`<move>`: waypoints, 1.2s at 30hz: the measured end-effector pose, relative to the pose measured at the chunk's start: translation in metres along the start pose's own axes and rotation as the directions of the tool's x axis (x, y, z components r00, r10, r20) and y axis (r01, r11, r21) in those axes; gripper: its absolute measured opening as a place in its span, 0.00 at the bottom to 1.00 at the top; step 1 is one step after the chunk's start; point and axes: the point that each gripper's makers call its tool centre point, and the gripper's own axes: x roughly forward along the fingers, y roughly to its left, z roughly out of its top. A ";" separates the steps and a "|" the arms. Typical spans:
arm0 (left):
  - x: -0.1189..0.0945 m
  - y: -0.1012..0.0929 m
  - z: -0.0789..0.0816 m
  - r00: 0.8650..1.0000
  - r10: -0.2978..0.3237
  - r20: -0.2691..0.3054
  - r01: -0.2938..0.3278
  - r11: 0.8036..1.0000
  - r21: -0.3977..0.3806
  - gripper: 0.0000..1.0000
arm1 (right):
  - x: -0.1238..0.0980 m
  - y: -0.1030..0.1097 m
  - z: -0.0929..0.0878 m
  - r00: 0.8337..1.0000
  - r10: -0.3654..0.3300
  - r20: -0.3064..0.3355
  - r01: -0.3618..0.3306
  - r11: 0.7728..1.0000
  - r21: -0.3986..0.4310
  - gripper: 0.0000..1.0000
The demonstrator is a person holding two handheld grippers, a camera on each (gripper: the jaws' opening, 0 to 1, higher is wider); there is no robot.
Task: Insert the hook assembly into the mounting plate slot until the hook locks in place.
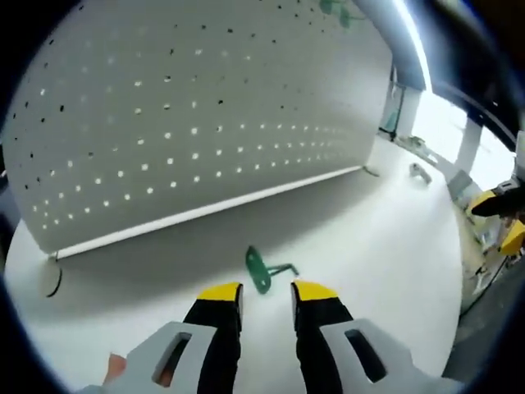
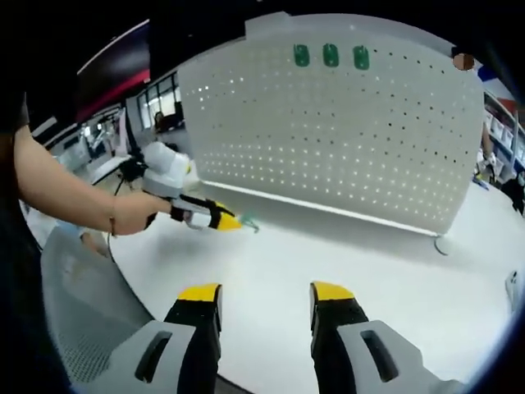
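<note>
- My left fingers (image 1: 225,297) are black with yellow tips, on a grey body.
- My right fingers (image 2: 330,297) have the same black, yellow and grey.
- The little hook (image 1: 264,269) on the bench (image 1: 369,238) is green.
- The bench is plain white.
- The big board (image 2: 344,139) is white with rows of small dots.
- Three green pieces (image 2: 330,56) sit near its top.

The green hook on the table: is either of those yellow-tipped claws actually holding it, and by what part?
No. The green hook lies on the white table just ahead of the open left gripper; the right gripper is open and empty.
</note>
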 end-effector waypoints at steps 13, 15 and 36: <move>0.015 -0.001 -0.005 1.000 0.009 -0.016 -0.010 0.999 -0.033 0.20 | -0.001 -0.004 -0.003 1.000 -0.005 -0.011 0.005 1.000 0.010 0.42; 0.016 0.002 -0.006 1.000 0.026 -0.016 -0.027 1.000 -0.016 0.16 | 0.000 -0.005 -0.005 1.000 -0.007 -0.019 0.007 1.000 0.013 0.41; 0.013 0.006 -0.006 0.999 0.029 -0.017 -0.029 1.000 0.009 0.02 | 0.005 -0.005 -0.007 1.000 -0.006 -0.025 0.007 1.000 0.016 0.40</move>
